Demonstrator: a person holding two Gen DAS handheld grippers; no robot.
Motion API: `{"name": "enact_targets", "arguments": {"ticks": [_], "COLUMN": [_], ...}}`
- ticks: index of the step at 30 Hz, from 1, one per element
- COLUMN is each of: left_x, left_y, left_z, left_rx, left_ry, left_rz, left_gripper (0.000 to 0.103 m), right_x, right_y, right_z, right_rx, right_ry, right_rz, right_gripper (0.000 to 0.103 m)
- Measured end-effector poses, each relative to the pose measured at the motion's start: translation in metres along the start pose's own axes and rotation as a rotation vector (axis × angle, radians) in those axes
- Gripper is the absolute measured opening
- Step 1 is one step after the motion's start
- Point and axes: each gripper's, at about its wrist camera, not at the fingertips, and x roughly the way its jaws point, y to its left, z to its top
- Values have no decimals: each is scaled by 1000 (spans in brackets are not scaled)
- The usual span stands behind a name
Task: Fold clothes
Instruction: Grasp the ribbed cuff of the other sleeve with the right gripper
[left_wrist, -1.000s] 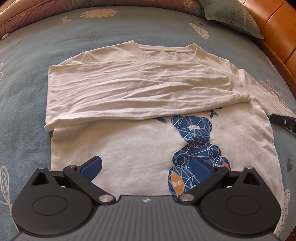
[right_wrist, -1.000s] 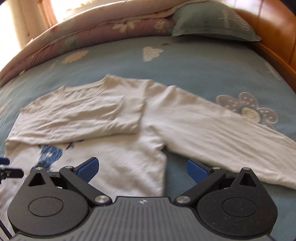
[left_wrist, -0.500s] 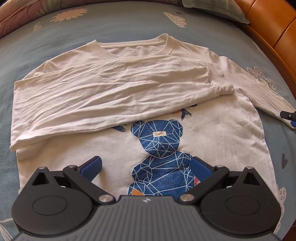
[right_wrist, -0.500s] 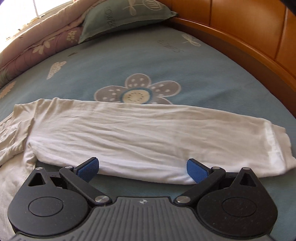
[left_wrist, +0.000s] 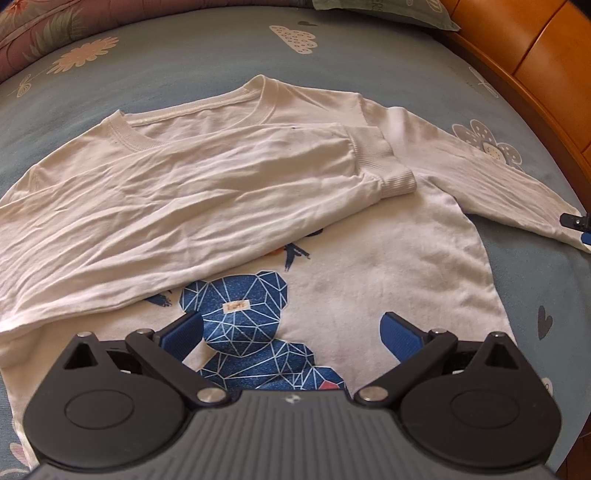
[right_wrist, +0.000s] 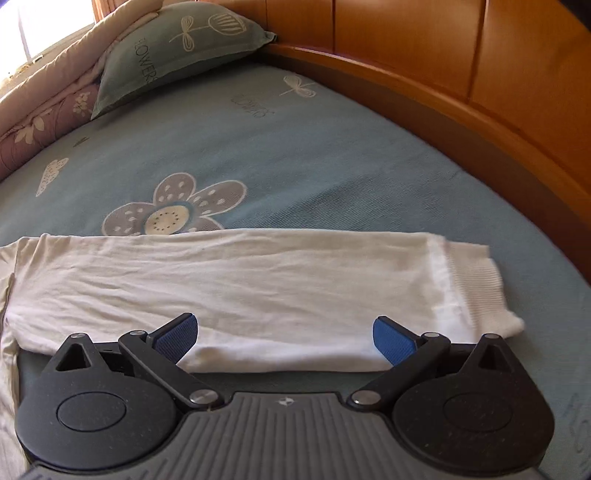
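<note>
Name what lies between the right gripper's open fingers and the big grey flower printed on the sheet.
The outstretched sleeve lies across that stretch, in the right wrist view, partly covering the flower ahead of the right gripper.

The shirt (left_wrist: 369, 266) lies flat on the bed (left_wrist: 184, 66); 1 sleeve (left_wrist: 184, 206) is folded across its chest, the other sleeve (right_wrist: 258, 291) stretches out rightward, pillow (right_wrist: 177, 48) behind

White shirt (left_wrist: 388, 266) with blue bear print (left_wrist: 243, 310); teal flowered sheet (right_wrist: 295, 147).
</note>
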Motion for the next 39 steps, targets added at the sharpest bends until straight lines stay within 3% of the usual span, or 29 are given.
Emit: {"name": "enact_targets", "arguments": {"ticks": [8, 15, 27, 35, 39], "left_x": [5, 11, 18, 20, 19], "left_y": [-25, -44, -75, -82, -87], "left_z": [12, 19, 33, 38, 39], "left_rx": [75, 139, 197, 189, 180], "left_ry": [12, 37, 38, 39, 38], "left_rz": [-45, -70, -123, -140, -155], "left_gripper": [101, 101, 101, 101, 101], "right_x": [-12, -3, 16, 23, 25], "right_y": [-17, -22, -37, -57, -46], "right_z": [-28, -41, -27, -26, -29], "right_rx": [165, 219, 331, 684, 727], "right_ry": [3, -81, -191, -247, -260], "right_rz": [93, 123, 162, 244, 251], "right_gripper": [103, 103, 103, 103, 103]}}
